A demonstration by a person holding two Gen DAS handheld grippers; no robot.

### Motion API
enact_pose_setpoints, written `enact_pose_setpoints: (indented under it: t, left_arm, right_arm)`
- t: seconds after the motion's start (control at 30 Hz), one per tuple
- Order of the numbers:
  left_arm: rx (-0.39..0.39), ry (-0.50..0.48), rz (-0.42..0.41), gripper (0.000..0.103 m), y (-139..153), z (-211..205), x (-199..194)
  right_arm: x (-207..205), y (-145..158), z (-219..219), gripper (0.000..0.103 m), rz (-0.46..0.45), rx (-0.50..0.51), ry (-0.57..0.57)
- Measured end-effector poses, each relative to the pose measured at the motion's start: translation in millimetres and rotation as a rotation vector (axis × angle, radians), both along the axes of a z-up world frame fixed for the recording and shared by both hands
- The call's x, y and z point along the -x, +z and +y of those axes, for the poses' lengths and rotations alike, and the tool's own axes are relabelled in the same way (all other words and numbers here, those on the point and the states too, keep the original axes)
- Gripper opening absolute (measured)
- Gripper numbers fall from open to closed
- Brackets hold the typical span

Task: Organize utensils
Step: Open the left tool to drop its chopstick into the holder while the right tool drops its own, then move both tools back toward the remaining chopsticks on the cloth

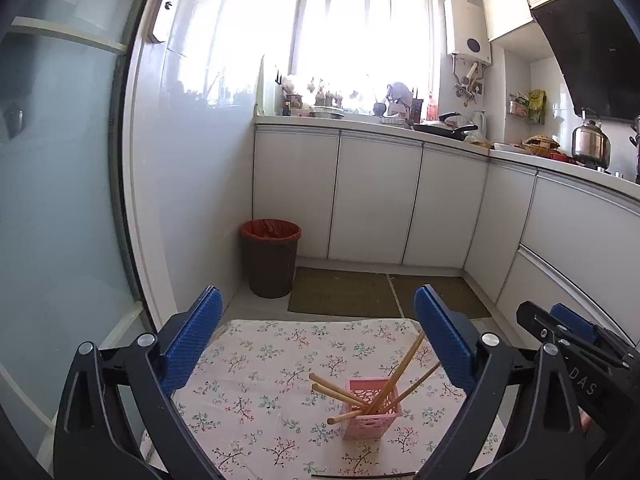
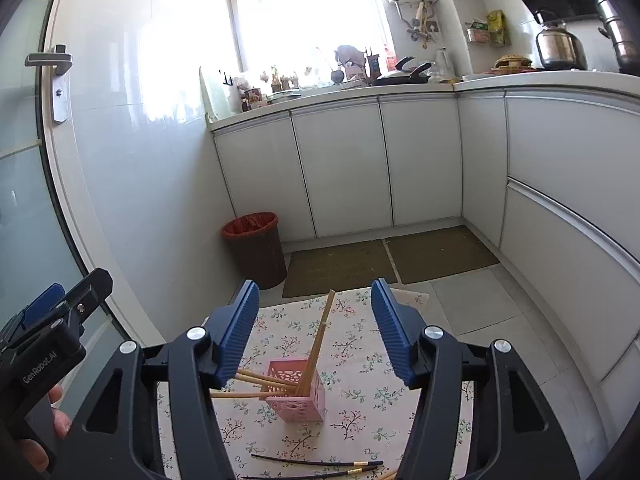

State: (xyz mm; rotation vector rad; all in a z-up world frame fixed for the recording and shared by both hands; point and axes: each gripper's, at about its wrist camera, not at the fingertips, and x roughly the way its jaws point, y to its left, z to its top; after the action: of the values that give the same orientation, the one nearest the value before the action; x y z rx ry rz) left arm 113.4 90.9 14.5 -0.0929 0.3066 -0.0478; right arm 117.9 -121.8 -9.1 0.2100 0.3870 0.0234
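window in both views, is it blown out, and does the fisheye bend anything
Left wrist view: the window is blown out to white, with glare on the wall beside it. Right wrist view: same white window; the door frame and the counter edge bow into curves.

"GenRobot.AI" marks the left hand-held gripper (image 2: pixel 60 308); "DAS" the right hand-held gripper (image 1: pixel 560 320).
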Motion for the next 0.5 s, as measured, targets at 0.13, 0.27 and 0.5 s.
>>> enact_pose_setpoints:
  t: [0.13,0.27,0.5]
  left_arm:
    - [0.008,-0.006,0.005,0.096,-4.1,-0.2,15.2]
    - [-0.003,-0.040,0.031,0.096,-10.2,-8.0,22.4]
    - [-0.066,-0.127,0.074,0.096,-26.6,-32.3,28.4]
  right_arm:
    - [22.3,-4.3,-7.0,0.078,-0.010,0.013,-0.061]
    - [36.5,-13.9,-16.4,0.090,0.017,-0.018,-0.089]
    - [68.8,-41.1,-46.5,0.096,0.072,-0.103,-0.154]
